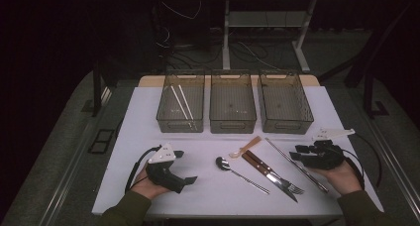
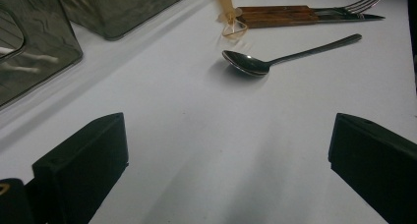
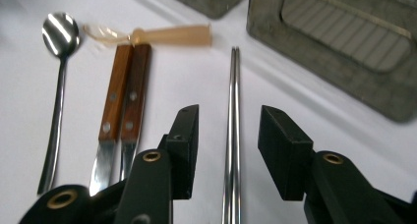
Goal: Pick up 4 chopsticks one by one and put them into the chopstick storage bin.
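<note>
White tabletop, dark room beyond, three bins along the far edge. My right gripper (image 3: 228,150) stands released, its jaws on either side of the metal chopsticks (image 3: 232,135) without pressing on them. The pair lies flat at the right of the cutlery row, long axis running along the jaws, toward the bins. My left gripper (image 1: 173,174) idles released, well apart; the right is the one to close.

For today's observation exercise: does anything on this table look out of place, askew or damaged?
Nothing looks damaged or spilled. The metal chopsticks, spoon, fork and knife and plastic spoon lie loose at differing angles before three bins; white chopsticks already lie in the left one.
</note>
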A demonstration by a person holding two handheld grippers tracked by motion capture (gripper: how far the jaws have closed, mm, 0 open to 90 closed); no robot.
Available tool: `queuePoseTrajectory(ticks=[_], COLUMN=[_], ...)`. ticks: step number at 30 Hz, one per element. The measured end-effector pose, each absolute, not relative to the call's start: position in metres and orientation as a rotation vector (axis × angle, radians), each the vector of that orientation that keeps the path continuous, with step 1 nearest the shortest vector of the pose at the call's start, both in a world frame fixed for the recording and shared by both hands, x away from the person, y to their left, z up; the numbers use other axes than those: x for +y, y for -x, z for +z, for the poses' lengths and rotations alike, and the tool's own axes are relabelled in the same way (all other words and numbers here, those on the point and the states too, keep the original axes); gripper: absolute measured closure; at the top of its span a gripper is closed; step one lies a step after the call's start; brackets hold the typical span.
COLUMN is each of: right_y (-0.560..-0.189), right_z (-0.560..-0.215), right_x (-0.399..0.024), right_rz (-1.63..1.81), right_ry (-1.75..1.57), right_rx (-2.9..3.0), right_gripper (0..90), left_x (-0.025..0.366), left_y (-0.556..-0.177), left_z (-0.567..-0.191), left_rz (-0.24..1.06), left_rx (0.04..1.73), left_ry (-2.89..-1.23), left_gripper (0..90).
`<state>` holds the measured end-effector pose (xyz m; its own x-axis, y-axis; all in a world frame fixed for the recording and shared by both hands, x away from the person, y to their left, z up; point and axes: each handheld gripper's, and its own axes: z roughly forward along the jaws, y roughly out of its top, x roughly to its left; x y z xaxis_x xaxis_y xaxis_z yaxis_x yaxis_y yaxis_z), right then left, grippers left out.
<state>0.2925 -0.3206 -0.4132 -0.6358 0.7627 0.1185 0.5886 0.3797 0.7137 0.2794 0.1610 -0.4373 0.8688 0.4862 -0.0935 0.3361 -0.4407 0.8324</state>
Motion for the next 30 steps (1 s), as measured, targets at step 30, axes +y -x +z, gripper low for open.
queuePoseTrajectory(ticks=[30], right_y=[-0.275], right_z=[-0.436], right_x=[-0.341], right_rz=[0.91], right_ry=[-1.243], right_rx=[2.528], right_gripper=[80.4], left_x=[0.16], left_y=[-0.28], left_z=[-0.438], left_rz=[0.193], left_rx=[0.602], left_ry=[-2.077], left_gripper=[0.3])
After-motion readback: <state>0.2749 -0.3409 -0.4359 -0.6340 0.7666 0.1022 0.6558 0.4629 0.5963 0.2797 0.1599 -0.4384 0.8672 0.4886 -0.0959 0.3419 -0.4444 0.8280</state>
